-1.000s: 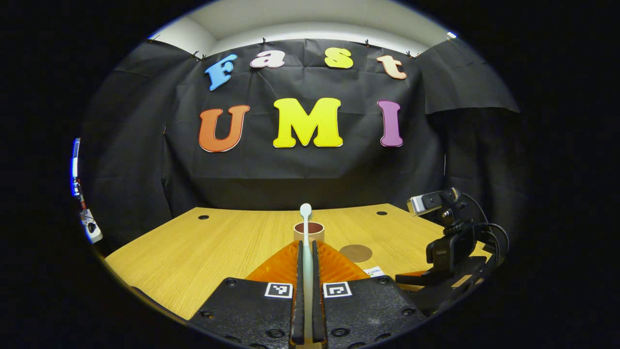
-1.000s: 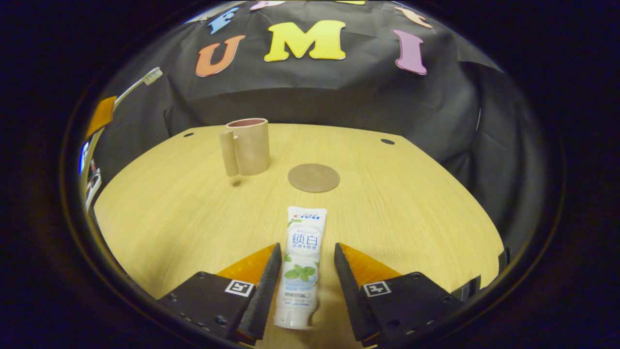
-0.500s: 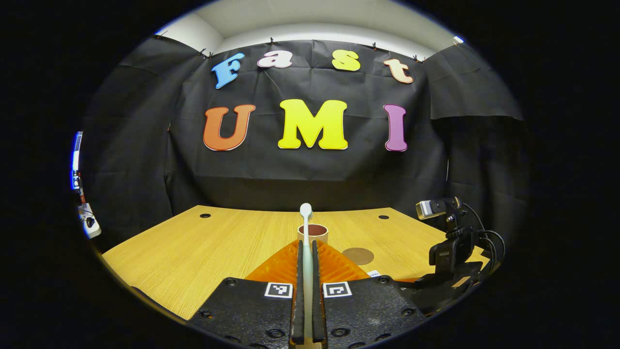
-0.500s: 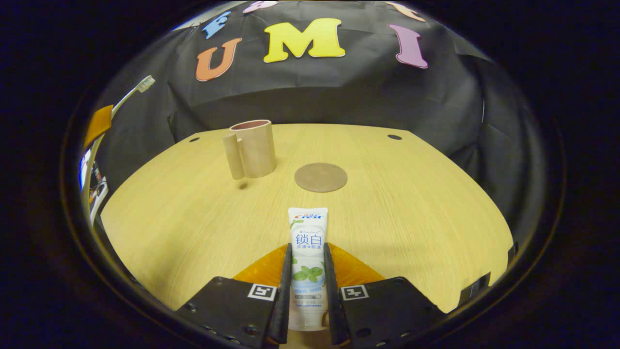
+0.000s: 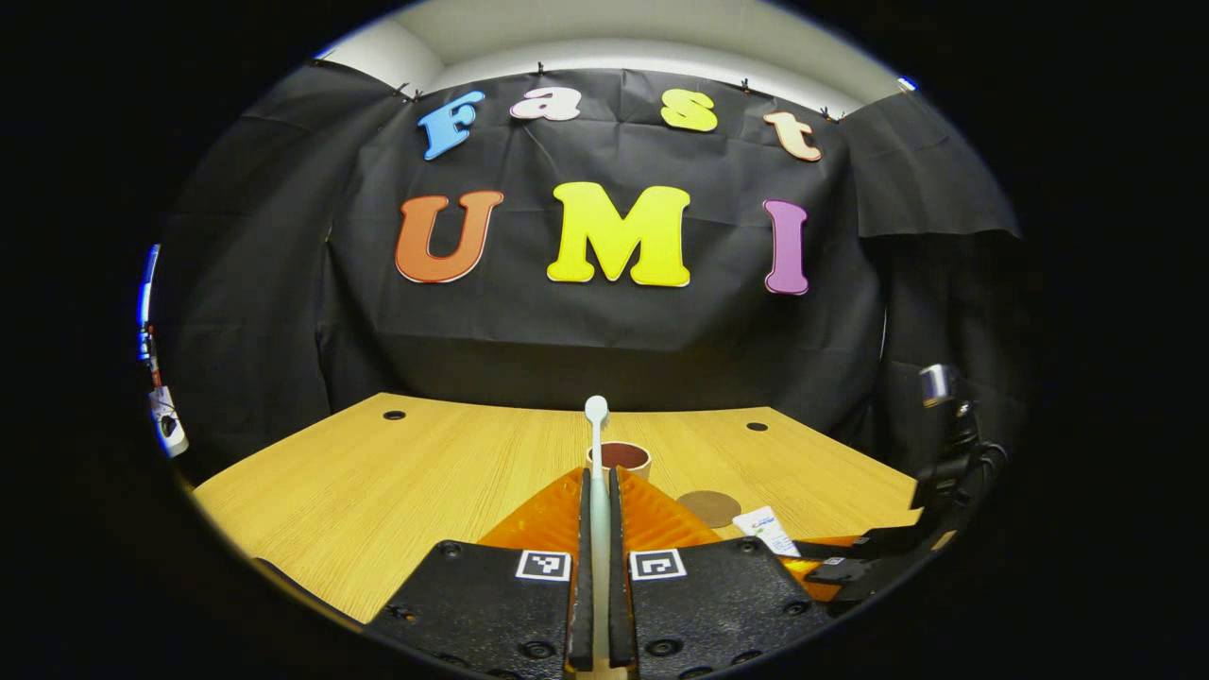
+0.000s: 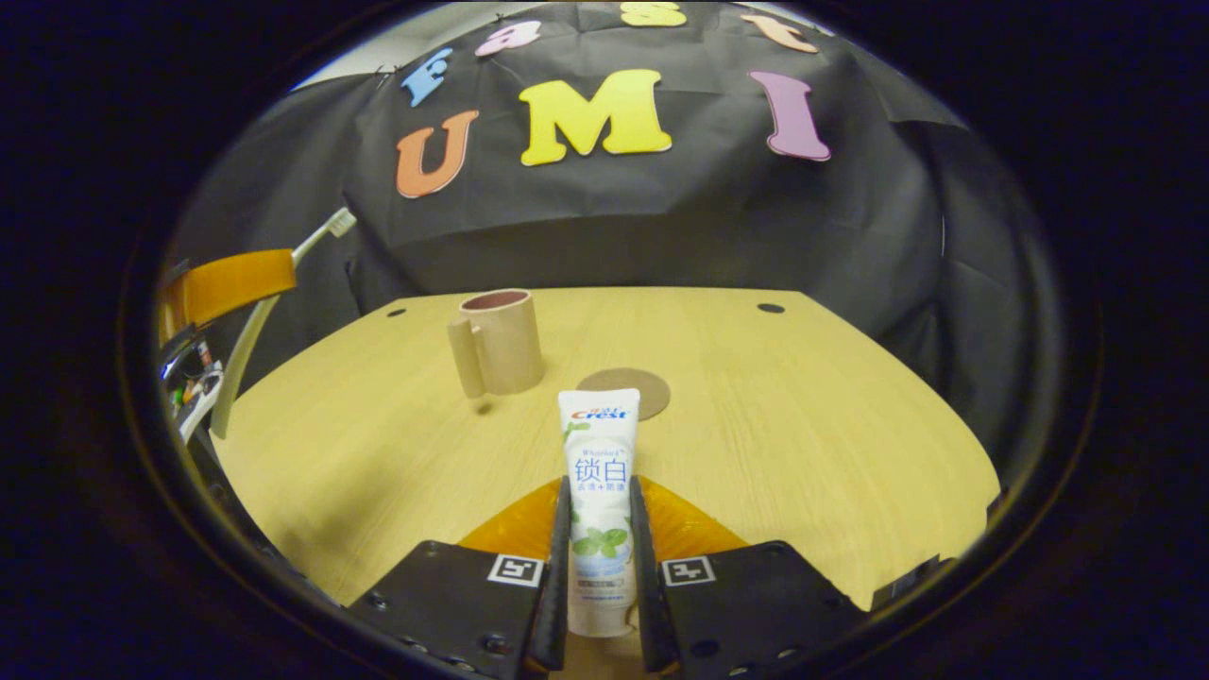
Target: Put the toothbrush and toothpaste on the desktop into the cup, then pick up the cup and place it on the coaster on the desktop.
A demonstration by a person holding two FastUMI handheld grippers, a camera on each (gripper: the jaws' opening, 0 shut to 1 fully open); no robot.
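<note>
My left gripper [image 5: 596, 501] is shut on a pale toothbrush [image 5: 596, 444] that sticks out forward, its head lined up above the tan cup [image 5: 621, 458] farther off on the desk. In the right gripper view, my right gripper [image 6: 600, 510] is shut on a white toothpaste tube [image 6: 599, 472], lifted off the wooden desk [image 6: 803, 425]. The handled tan cup [image 6: 501, 342] stands upright ahead and to the left, with the round brown coaster [image 6: 635, 387] just right of it. The left gripper with the toothbrush [image 6: 279, 293] shows at the far left, raised. The coaster [image 5: 710, 507] and tube [image 5: 770, 531] show in the left gripper view.
The desk has small round holes near its back corners [image 6: 771, 308]. Black cloth walls close in the back and sides. The right gripper's body with its camera and cables [image 5: 945, 453] rises at the right edge of the left gripper view.
The right gripper shut on the toothpaste tube and lifted it off the desk. The left gripper kept its hold on the toothbrush and drifted slightly; the cup looks a little farther off.
</note>
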